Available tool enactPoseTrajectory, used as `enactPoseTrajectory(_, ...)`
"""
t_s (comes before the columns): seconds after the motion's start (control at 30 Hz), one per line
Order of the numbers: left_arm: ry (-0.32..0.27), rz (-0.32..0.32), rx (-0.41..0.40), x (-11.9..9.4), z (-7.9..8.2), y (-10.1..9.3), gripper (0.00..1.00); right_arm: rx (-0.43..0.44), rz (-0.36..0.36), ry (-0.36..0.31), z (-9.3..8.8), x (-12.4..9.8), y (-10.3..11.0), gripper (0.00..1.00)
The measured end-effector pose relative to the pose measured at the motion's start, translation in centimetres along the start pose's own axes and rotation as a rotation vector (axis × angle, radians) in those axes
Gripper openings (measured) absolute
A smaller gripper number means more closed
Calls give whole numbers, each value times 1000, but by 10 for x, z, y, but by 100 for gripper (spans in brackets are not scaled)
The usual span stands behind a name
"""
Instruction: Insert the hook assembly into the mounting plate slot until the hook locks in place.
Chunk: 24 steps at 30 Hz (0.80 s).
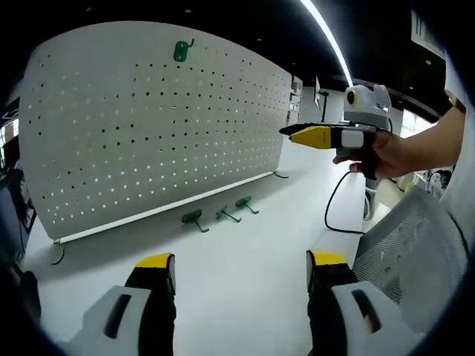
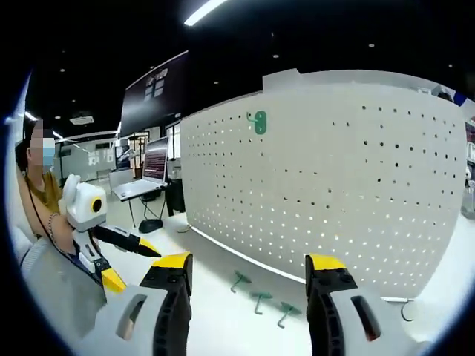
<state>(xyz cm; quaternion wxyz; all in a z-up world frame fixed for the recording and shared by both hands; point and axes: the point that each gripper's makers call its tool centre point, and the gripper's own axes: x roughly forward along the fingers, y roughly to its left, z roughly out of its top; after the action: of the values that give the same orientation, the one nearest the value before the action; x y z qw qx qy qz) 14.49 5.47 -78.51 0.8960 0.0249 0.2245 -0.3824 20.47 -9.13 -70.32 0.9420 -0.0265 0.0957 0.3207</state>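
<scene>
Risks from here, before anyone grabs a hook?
1. The three loose green plastic hooks lie close together on the white table; open jaws may knock one aside.
2. The white perforated pegboard stands only on small feet, so pushing a hook in could tip it.
3. The right gripper hovers near the board edge and could bump it.

No text, label, brand or number can be read in either view. The open laptop on a stand (image 2: pixel 145 174) in the right gripper view shows a lit screen whose content is too small to make out, and the dark hanging panel with pale squares (image 2: pixel 154 90) above it bears no legible lettering.
</scene>
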Motion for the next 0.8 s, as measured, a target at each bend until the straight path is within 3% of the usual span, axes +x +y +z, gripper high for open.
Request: enactPoseTrajectory(0.8, 7, 3, -5, 0, -2, 1, 74, 6, -9, 88, -37, -31, -9, 61)
